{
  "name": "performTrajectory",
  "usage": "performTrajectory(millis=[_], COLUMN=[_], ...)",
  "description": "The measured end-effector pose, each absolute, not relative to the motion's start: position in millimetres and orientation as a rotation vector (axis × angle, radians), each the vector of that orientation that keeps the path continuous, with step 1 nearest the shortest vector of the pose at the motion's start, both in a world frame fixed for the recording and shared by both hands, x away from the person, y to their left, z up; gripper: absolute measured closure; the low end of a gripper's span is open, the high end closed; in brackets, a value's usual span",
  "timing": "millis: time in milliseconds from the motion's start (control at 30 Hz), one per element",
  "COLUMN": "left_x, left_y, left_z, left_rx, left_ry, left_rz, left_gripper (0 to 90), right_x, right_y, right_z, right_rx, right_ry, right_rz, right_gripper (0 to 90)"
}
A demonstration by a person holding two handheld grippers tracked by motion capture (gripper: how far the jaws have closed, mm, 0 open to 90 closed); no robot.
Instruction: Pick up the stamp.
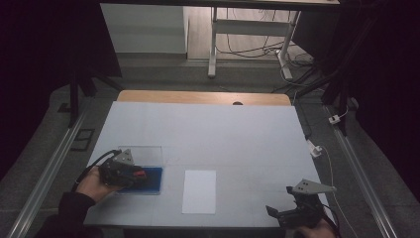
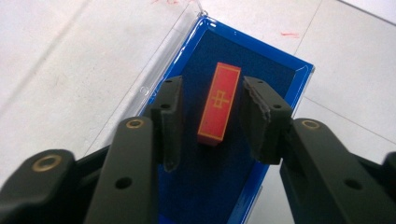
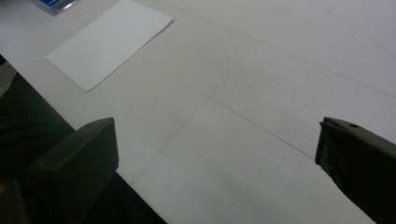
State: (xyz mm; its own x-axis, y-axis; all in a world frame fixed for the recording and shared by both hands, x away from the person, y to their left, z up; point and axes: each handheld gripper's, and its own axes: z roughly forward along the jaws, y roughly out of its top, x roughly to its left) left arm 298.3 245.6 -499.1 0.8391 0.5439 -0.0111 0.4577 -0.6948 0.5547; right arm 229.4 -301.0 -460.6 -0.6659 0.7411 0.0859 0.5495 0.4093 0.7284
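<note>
The desk (image 1: 208, 129) carries a white sheet of paper (image 1: 199, 191) at lower centre of the high view and, at lower left, a shallow blue tray (image 2: 280, 63) with a clear lid (image 1: 143, 152) folded back beside it; the tray holds one red block (image 2: 219, 103), lying mid-frame in the left gripper view; the left gripper (image 2: 212, 123) brackets it, fingers (image 2: 170, 116) narrowed but short of contact, so lifting is judged still ahead; the right gripper (image 3: 217, 161) waits lower right, fingers wide, holding nothing.
</note>
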Motion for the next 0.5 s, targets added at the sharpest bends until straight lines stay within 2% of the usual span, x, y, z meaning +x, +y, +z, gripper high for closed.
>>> performTrajectory(millis=[300, 500], left_x=[299.4, 300.0], left_y=[246.5, 247.2], left_z=[-499.1, -499.5], left_rx=[2.456, 2.449], left_ry=[0.736, 0.746], left_rz=[0.200, 0.187], left_gripper=[68.7, 79.0], right_x=[228.9, 228.4], right_y=[-299.4, -298.9], right_z=[-460.7, -460.8], right_rx=[1.104, 1.096], right_ry=[2.436, 2.442], right_rz=[1.097, 1.101], right_gripper=[0.0, 0.0])
